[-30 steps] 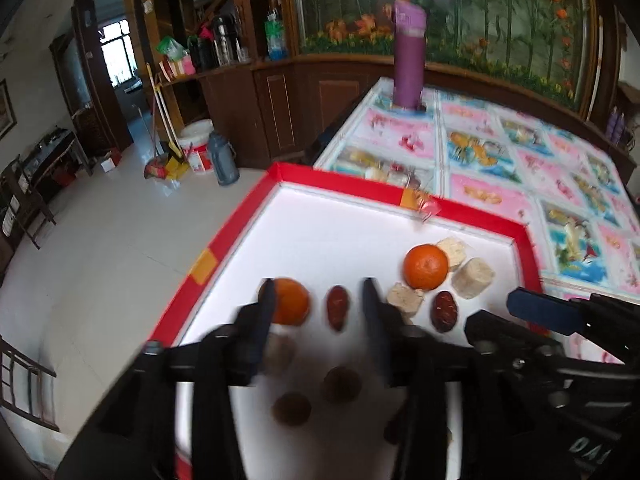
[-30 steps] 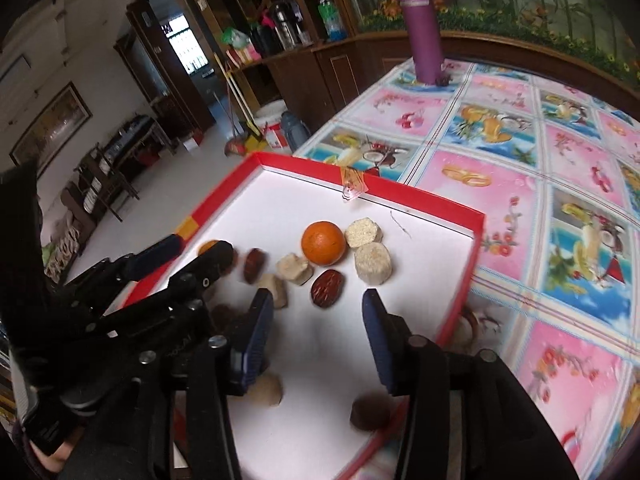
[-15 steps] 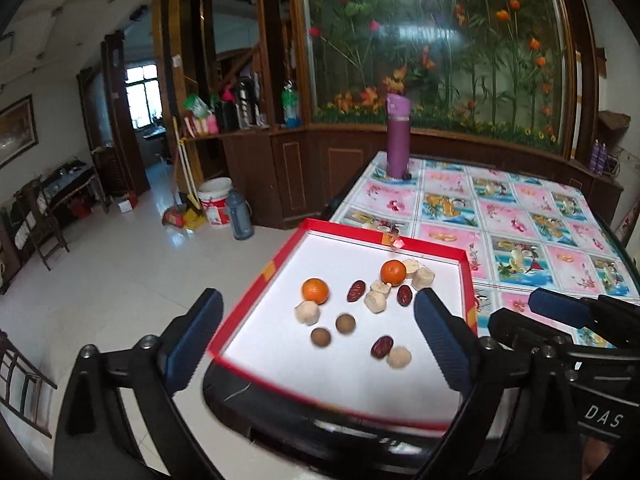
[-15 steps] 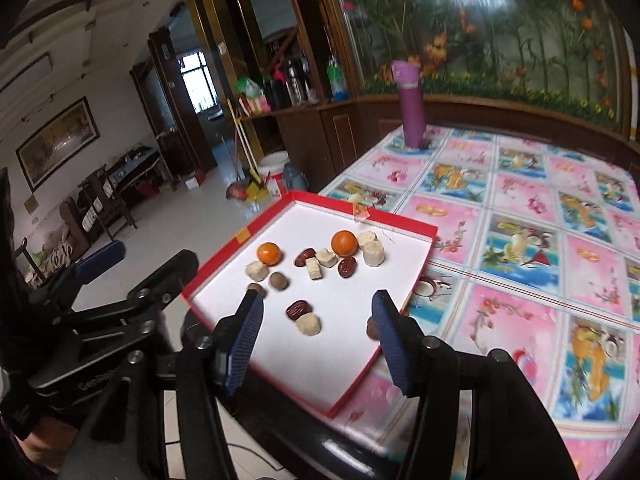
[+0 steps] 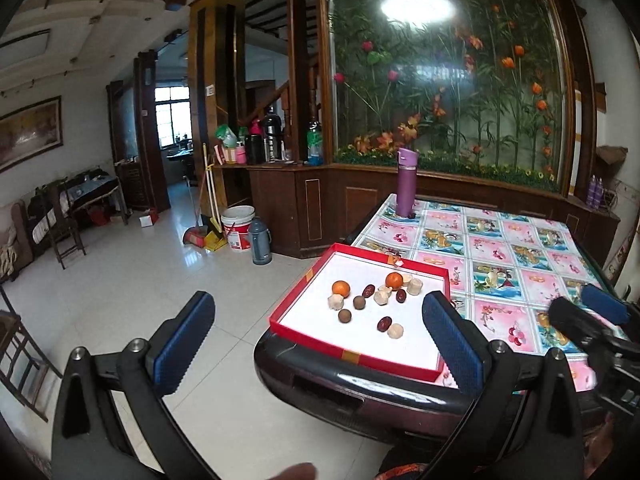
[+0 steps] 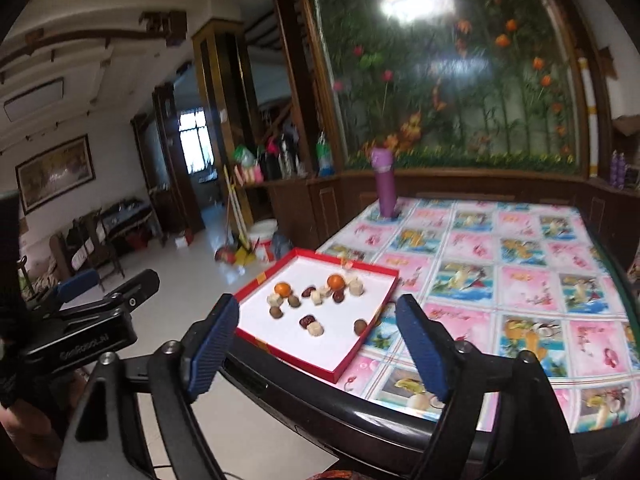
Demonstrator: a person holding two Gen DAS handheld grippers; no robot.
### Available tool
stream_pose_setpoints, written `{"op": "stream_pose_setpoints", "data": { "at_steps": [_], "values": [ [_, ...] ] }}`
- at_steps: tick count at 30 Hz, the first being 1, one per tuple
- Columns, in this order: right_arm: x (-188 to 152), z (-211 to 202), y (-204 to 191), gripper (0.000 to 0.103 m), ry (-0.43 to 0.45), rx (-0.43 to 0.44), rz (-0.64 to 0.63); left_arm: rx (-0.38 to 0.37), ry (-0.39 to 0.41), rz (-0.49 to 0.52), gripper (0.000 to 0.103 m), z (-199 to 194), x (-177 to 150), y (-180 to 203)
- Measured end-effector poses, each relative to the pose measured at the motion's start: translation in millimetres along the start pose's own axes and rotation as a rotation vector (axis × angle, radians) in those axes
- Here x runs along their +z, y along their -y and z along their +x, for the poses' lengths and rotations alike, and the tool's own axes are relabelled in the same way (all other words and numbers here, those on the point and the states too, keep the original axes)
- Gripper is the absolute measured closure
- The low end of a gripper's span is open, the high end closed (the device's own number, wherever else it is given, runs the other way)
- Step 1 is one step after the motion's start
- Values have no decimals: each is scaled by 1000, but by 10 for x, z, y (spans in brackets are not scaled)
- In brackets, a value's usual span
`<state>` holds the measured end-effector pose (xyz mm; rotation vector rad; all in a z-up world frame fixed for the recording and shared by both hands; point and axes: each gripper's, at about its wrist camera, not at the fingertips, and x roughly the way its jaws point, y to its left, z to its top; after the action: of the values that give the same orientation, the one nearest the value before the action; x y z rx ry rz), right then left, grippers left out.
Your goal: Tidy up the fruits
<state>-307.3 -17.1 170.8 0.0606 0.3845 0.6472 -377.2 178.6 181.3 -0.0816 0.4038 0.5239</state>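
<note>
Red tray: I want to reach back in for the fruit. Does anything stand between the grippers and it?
Nothing visible does. Both the left gripper and right gripper hang open and empty off the table's near edge, with only the tray's low front wall before the fruit.

White tiled floor [image 5: 132, 280], dark wood cabinets [image 5: 320, 200], floral glass wall [image 5: 448, 80].

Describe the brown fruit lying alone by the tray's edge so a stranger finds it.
Start at the red-rimmed white tray on the table's corner. The round brown fruit sits against the wall beside the floral tablecloth, apart from every other fruit.
</note>
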Motion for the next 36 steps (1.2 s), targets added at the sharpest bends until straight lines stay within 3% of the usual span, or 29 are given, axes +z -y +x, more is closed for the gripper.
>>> {"op": "stream_pose_setpoints", "data": {
  "at_steps": [4,7,15,23,36],
  "values": [
    [-63,-100,54,0,56,-24,31,2,3,19,0,-101,-59,12],
    [-68,-90,66,0,97,-52,24,-14,-4,5,0,-98,-83,64],
    [-144,-55,11,0,66,-39,27,-27,-9,47,0,-124,-156,143],
    [-190,-87,-135,0,68,-28,-40,-13,-10,-7,0,-136,-183,38],
    [-203,-109,-161,0,69,-12,-34,-12,-11,0,0,-131,-203,30]
  ]
}}
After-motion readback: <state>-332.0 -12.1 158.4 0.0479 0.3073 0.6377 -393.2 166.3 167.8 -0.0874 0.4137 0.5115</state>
